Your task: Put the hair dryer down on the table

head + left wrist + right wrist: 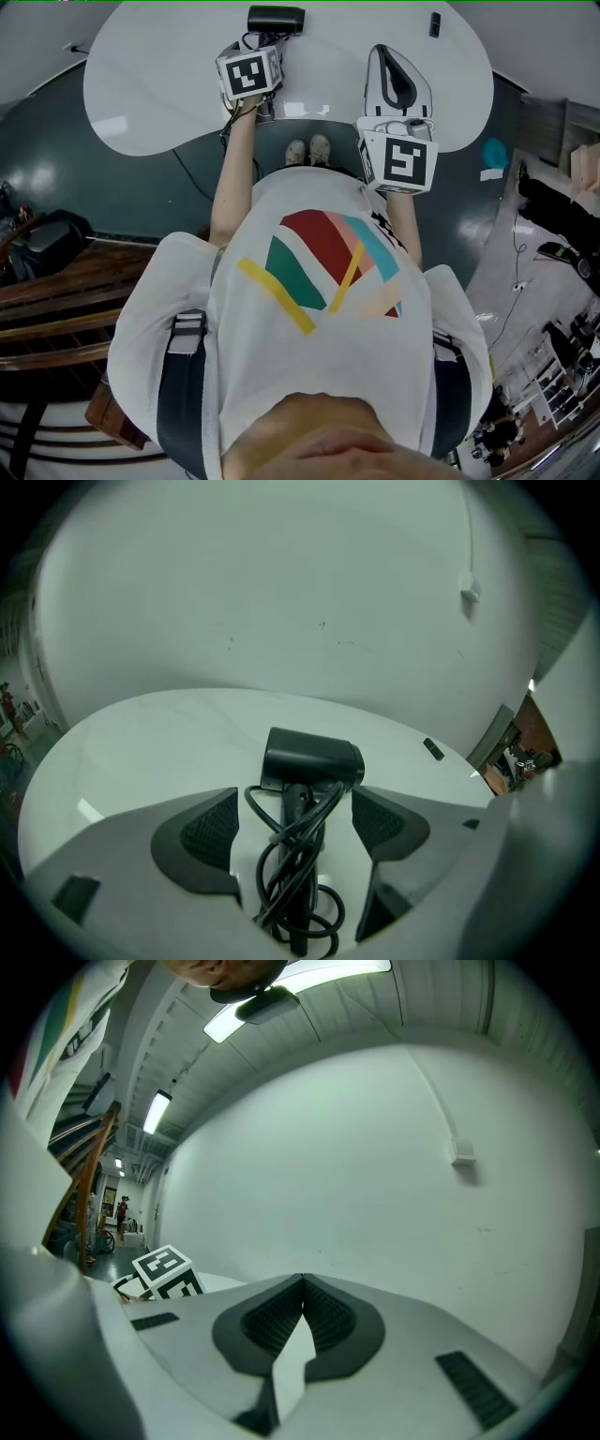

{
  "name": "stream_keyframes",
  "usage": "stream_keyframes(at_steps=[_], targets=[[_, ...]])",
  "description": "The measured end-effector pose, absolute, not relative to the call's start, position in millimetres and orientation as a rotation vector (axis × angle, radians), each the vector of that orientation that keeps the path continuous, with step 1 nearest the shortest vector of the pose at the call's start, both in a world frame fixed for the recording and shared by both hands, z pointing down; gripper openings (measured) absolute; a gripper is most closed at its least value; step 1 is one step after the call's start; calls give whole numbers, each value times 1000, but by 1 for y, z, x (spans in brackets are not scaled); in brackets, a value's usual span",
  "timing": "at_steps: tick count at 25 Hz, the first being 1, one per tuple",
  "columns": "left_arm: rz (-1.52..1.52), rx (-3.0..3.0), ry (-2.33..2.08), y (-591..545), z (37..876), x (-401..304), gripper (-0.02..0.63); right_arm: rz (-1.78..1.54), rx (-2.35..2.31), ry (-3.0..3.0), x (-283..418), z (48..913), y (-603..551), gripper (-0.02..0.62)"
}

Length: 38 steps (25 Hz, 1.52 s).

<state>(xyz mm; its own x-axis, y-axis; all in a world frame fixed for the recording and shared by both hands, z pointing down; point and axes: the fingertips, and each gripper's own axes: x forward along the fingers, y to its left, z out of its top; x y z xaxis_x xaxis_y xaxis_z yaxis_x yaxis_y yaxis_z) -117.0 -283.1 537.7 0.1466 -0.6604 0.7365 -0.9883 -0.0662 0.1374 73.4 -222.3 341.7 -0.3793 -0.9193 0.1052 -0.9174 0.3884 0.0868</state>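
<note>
Left tongs (pixel 294 799) astride dryer (pixel 312 757) (cord (pixel 277 878) looped)

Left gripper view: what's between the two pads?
The handle of the hair dryer, black cord looped round it, on the white table. Left gripper is open, not gripping; the left gripper view shows it.

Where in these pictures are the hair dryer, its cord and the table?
hair dryer (pixel 312 758): left gripper view, on its black barrel.
cord (pixel 309 822): left gripper view, where it wraps across the handle.
table (pixel 141 752): left gripper view, on its bare white top.
</note>
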Motion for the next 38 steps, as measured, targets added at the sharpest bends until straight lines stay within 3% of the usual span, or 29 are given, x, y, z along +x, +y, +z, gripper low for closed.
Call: stream_keyframes(at_steps=[18,26,32,38], targets=[[334,2224,-1801,-276,347,-111,349,-156,1672,-2603,47,288,-232,11],[203,2340,-1930,-248,285,-119,246,-128,1661,-2649,39,277,-226,9],[63,2404,-2090,-225,247,-127,56,-74,1635,-2697,28,275,-218,9],[-53,2419,-2165,-201,230,-133,15,-59,1635,-2699,22,272,-203,9]])
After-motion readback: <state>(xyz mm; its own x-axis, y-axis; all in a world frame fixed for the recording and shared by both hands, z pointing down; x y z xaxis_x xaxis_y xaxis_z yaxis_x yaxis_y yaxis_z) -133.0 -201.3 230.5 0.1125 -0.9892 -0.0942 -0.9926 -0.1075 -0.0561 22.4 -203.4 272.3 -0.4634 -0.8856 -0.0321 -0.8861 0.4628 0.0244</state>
